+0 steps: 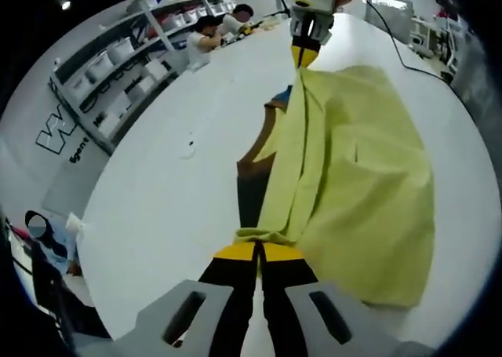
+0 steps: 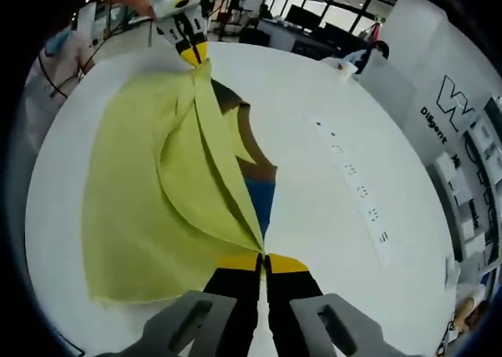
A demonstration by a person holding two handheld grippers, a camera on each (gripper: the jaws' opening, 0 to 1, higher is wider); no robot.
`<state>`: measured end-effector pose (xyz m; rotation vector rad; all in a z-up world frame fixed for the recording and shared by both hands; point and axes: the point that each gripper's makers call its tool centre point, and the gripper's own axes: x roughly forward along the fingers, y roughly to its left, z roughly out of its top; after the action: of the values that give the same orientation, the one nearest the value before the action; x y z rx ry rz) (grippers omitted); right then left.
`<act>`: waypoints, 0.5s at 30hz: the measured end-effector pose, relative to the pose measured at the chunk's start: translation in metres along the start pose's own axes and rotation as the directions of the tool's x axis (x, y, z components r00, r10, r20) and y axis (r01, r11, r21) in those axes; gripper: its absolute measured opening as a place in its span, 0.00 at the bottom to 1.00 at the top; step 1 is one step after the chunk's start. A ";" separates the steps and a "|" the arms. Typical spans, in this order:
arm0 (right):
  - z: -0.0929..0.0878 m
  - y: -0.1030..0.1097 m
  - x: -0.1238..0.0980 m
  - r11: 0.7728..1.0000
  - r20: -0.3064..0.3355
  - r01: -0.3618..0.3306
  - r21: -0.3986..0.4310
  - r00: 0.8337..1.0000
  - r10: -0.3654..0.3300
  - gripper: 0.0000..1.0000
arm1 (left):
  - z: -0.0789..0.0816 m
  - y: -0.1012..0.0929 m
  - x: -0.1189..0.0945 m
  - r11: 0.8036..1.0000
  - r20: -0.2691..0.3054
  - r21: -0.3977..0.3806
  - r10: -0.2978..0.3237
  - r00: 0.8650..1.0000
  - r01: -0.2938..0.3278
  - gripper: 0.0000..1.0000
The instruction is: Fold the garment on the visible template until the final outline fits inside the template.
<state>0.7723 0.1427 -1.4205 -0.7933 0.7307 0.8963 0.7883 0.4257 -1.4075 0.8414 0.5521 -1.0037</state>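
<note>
Yellow garment [image 1: 353, 169] stretches lengthwise, seemingly taut, between both clamped claws.

My left gripper view sits low at one end of the yellow garment [image 1: 353, 176], looking along it to the right gripper [image 1: 306, 55] at the far end. My right gripper view faces straight back toward the left gripper [image 2: 192, 52]. Both share the garment and white table [image 2: 329, 137].

Garment [image 1: 353, 169] plain yellow-green; table [image 1: 172, 184] white.
</note>
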 end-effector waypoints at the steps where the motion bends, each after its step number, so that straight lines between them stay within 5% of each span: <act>1: 0.000 -0.001 0.000 1.000 0.002 0.002 -0.004 1.000 -0.002 0.00 | 0.000 0.001 0.000 1.000 0.002 -0.007 0.002 1.000 -0.002 0.08; 7: 0.002 -0.002 -0.002 1.000 0.003 0.009 -0.007 1.000 -0.009 0.00 | -0.004 0.005 -0.004 0.999 -0.009 0.029 0.018 1.000 -0.017 0.09; 11: 0.002 -0.002 -0.002 1.000 0.004 0.009 0.002 1.000 -0.009 0.00 | -0.008 0.007 -0.004 0.998 -0.023 0.057 0.034 0.999 -0.033 0.25; 15: 0.003 -0.002 -0.003 1.000 0.005 0.013 0.008 1.000 -0.013 0.00 | -0.006 0.012 -0.006 0.995 -0.020 0.077 0.060 0.998 -0.058 0.28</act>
<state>0.7736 0.1432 -1.4160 -0.7870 0.7236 0.8832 0.7965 0.4370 -1.4026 0.9322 0.5073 -0.9671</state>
